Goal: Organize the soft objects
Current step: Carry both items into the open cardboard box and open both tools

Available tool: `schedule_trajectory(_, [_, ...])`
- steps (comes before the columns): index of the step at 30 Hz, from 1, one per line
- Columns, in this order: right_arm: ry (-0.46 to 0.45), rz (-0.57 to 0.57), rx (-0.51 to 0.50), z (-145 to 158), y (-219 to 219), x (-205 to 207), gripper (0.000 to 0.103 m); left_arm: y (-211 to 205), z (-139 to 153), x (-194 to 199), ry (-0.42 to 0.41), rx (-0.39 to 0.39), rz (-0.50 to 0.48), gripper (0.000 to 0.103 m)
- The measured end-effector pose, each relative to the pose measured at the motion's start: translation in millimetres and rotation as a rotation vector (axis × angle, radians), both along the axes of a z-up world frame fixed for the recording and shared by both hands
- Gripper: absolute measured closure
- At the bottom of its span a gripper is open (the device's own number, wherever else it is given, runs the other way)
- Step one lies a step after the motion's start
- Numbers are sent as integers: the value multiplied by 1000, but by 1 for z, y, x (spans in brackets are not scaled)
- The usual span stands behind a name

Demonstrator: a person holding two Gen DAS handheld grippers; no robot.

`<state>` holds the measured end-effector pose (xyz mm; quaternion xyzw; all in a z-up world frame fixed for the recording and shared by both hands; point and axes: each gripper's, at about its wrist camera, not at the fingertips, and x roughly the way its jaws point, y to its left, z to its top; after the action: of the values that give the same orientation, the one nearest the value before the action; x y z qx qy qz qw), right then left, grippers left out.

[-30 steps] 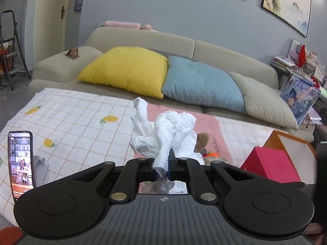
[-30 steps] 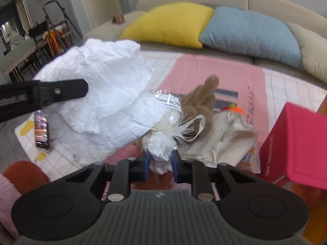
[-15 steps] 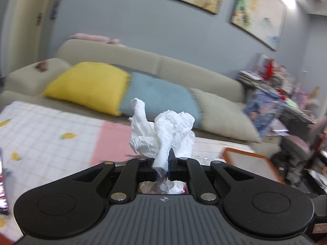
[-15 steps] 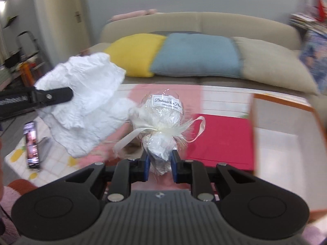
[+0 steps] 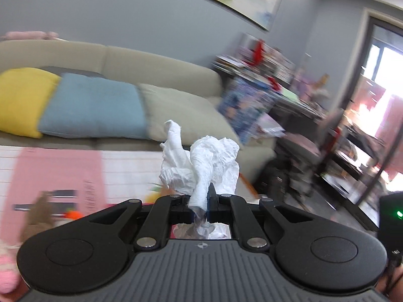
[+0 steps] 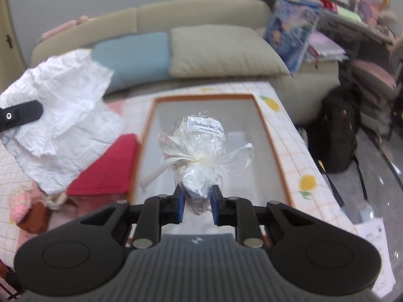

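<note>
The crumpled white paper (image 5: pixel 201 166) is pinched in the left gripper (image 5: pixel 200 207), its fingers closed on it. The cellophane-wrapped bundle (image 6: pixel 201 146) with a ribbon is gripped by the right gripper (image 6: pixel 197 202). A second ago both hung over the plush toys; now the bundle hangs above the orange-rimmed box (image 6: pixel 264 125), beside the red box (image 6: pixel 105 168). The background is blurred, and the bundle's contents are unclear.

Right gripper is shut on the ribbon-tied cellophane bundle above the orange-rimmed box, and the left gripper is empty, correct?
Not quite. The left gripper is not empty: the left wrist view shows it shut on crumpled white paper. The right gripper does hold the ribbon-tied cellophane bundle above the orange-rimmed box.
</note>
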<state>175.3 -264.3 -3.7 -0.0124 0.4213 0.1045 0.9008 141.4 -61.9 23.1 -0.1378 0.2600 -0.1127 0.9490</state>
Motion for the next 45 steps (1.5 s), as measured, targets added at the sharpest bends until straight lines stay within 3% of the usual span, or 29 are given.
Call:
schedule_trajectory(5, [64,-21,-43,-18,-21,10,83,-40,-30,31,102,43,-88,95])
schedule_trajectory(9, [123,-6,-75,-37,-28,21,83,-64,-58,43,196,129,-151,95])
schedule_trajectory(14, [208,38,-85,-55,-28,32,83,-90,-80,47,308,315,-230,94])
schedule_trajectory(22, [341,32,-68,-73,-30,49,81,-108,-97,56,447,447,-307,87])
schedule_trajectory(27, [379,66,-98,-82,-26,58,72,-111,-98,66,489,469,-323,79])
schedule_trajectory(32, [402,72,-112,-83,-25,61,67,-107,-89,64,485,447,-357,48])
schedule_trajectory(34, [397,68,-112,-82,-27,62,61,-103,-85,63,472,438,-353,43])
schedule_trajectory(39, [344,76,-129,-69,-25,51,45,-85,-76,61,445,375,-336,37])
schedule_trajectory(45, [230,67,-158,-48,-18,28,40,-67,-58,49,398,302,-308,35])
